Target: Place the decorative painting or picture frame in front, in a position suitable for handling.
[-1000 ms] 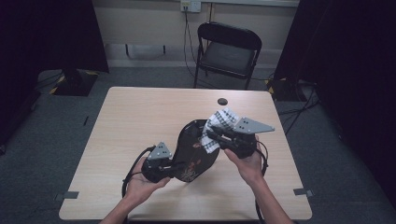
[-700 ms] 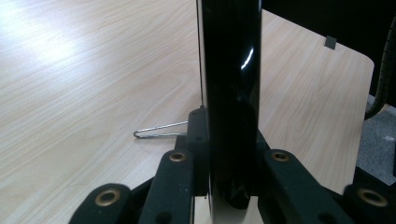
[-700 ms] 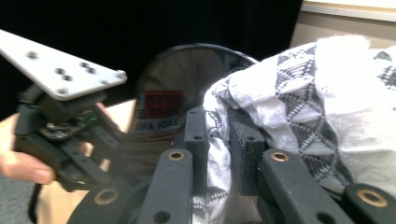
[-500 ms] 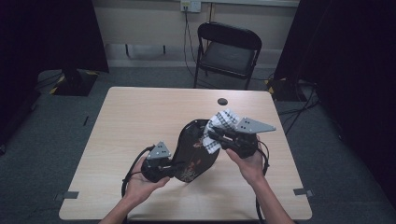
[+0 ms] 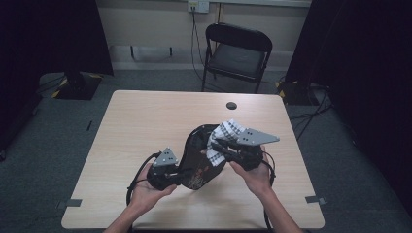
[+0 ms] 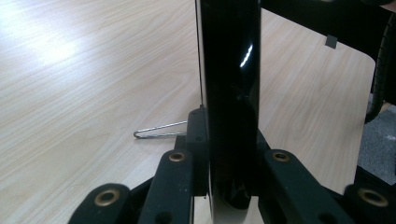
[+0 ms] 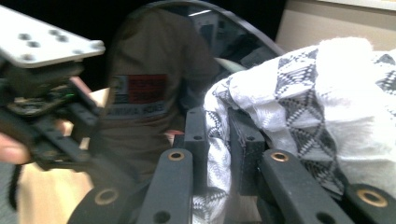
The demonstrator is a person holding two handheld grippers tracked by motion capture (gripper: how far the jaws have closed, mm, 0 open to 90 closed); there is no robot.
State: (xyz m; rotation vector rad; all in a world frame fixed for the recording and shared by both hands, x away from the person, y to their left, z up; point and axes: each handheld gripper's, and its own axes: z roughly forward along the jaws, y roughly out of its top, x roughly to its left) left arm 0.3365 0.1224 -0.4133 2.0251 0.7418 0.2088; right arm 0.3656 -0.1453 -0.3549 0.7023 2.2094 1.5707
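Each gripper (image 5: 182,177) is black, with two jaws whose links carry brass-coloured rivets. On top sits a grey three-cornered plate (image 5: 257,137) with small holes, and a black cable (image 5: 136,175) loops from the body. The forearms are bare.

A pale wooden surface (image 5: 145,126) stands on grey carpet (image 5: 58,145). At twelve o'clock, a black folding chair (image 5: 236,53) sits before a beige wall (image 5: 145,24); dark curtains (image 5: 369,73) hang at three and nine.
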